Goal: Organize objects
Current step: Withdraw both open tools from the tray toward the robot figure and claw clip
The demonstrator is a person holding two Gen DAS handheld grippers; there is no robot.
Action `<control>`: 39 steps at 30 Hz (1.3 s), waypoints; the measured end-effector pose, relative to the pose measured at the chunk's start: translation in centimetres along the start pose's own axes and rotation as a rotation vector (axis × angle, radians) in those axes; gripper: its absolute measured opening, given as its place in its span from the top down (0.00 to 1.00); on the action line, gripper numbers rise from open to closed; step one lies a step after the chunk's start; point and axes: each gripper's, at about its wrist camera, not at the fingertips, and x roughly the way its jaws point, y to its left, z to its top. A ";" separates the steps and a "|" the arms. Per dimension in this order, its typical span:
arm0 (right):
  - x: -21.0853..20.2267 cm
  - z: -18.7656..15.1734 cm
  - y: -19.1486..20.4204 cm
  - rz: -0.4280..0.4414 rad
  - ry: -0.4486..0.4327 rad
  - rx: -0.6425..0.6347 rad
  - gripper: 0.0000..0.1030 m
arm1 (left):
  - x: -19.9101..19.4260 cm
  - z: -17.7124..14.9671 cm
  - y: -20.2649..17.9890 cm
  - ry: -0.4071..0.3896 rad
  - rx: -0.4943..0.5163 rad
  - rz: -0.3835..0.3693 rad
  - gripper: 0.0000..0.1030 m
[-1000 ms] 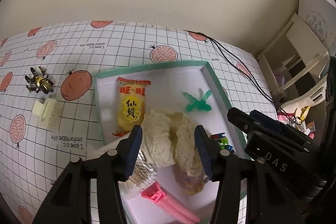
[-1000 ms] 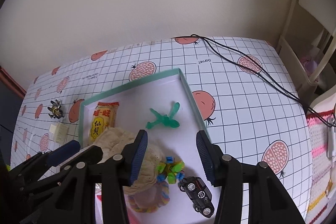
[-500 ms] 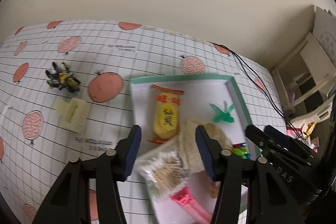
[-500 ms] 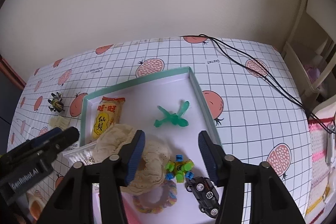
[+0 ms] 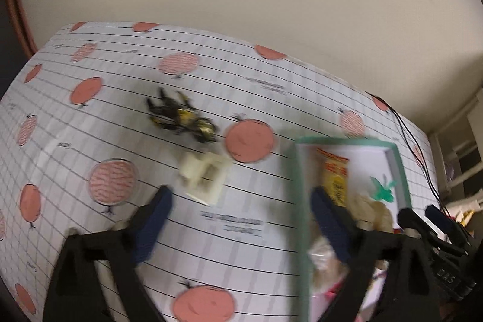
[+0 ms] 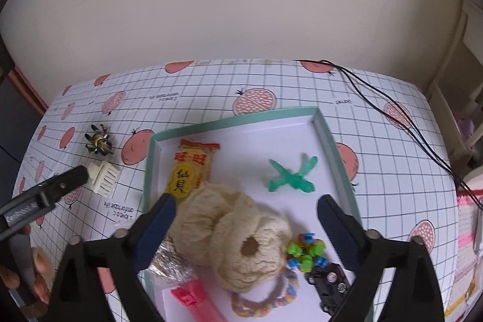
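A shallow box with a teal rim [image 6: 329, 141] [image 5: 347, 141] lies on the tablecloth. Inside it are a yellow snack packet [image 6: 193, 168], a green dragonfly toy [image 6: 291, 175], a cream crocheted piece [image 6: 232, 228], a colourful block toy [image 6: 306, 251], a black toy car [image 6: 330, 284], a pink clip [image 6: 196, 301] and a bead bracelet [image 6: 265, 301]. Left of the box on the cloth lie a black-and-gold insect toy [image 5: 181, 116] [image 6: 98, 142] and a cream plastic piece [image 5: 205, 175] [image 6: 104, 175]. My left gripper [image 5: 241, 225] hangs open just before the cream piece. My right gripper [image 6: 244, 228] is open above the crocheted piece.
The table has a white grid cloth printed with pomegranates [image 5: 249, 139]. A black cable [image 6: 392, 113] runs across its right part. Pale shelving [image 6: 465, 98] stands to the right. A beige wall closes the far side. A person's hand [image 6: 33, 270] holds the left gripper.
My left gripper has swung left, from above the box contents to over the cloth near the cream piece and insect toy. The right gripper has pulled back slightly above the box.
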 end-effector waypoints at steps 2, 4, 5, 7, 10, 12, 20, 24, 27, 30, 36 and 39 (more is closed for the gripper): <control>0.2 0.1 0.7 0.007 -0.004 -0.003 0.00 | -0.3 0.3 1.8 -0.019 -0.030 0.032 0.02; 0.2 0.2 1.3 0.012 -0.009 -0.006 0.00 | -0.5 0.5 3.3 -0.027 -0.058 0.045 0.01; 0.3 0.3 1.9 0.014 -0.013 -0.011 0.00 | -0.6 0.6 4.2 -0.031 -0.074 0.049 0.00; 0.3 0.5 2.9 0.022 -0.022 -0.026 0.00 | -0.9 0.8 6.0 -0.038 -0.106 0.057 0.00; 0.3 0.7 4.5 0.035 -0.030 -0.046 0.00 | -1.1 1.0 8.4 -0.043 -0.149 0.072 0.00; 0.1 0.8 6.0 0.052 -0.043 -0.064 0.00 | -1.4 1.2 10.3 -0.044 -0.177 0.078 0.00; 0.8 1.0 13.1 0.146 -0.083 -0.132 0.00 | -2.3 1.5 16.2 -0.066 -0.242 0.117 0.00; 2.6 0.5 16.1 0.155 -0.068 -0.160 0.00 | -2.4 1.3 19.1 -0.064 -0.279 0.129 0.00; 4.5 -0.1 17.6 0.149 -0.036 -0.182 0.00 | -2.3 1.1 20.7 -0.061 -0.307 0.132 0.00; 6.1 -0.8 18.9 0.135 -0.011 -0.199 0.00 | -2.1 0.9 22.0 -0.063 -0.318 0.142 0.00; 8.4 -1.1 19.9 0.109 0.020 -0.204 0.00 | -1.3 0.8 24.2 -0.067 -0.356 0.139 0.00; 9.5 -1.4 20.6 0.089 0.033 -0.225 0.00 | -0.9 0.8 24.4 -0.072 -0.364 0.132 0.00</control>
